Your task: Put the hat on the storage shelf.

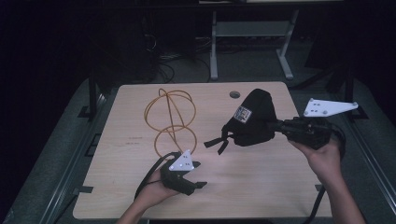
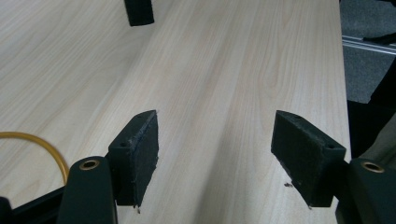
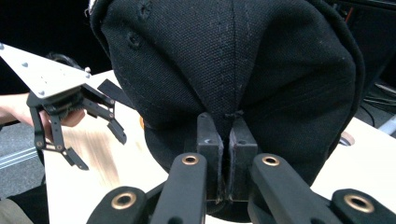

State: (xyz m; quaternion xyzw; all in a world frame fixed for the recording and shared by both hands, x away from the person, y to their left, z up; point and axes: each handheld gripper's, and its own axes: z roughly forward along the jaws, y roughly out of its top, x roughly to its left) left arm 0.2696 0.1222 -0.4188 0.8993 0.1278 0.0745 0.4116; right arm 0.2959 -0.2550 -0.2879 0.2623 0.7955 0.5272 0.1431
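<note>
My right gripper (image 3: 226, 154) is clamped on the black cap (image 1: 252, 116), right of centre. My left gripper (image 2: 219, 154), jaws apart, hovers over bare table (image 2: 243, 60) at lower centre, beside the orange cable (image 1: 170, 116).

Cap patch: the black cap (image 1: 252, 119) carries a small light patch (image 1: 243, 113), its print too small to read.

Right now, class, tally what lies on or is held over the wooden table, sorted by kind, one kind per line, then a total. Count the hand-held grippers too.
Black cap, pinched in the right gripper: 1
Orange cable, looped on the table: 1
Grippers, left gripper open, right gripper shut on the cap: 2
Total: 4
</note>
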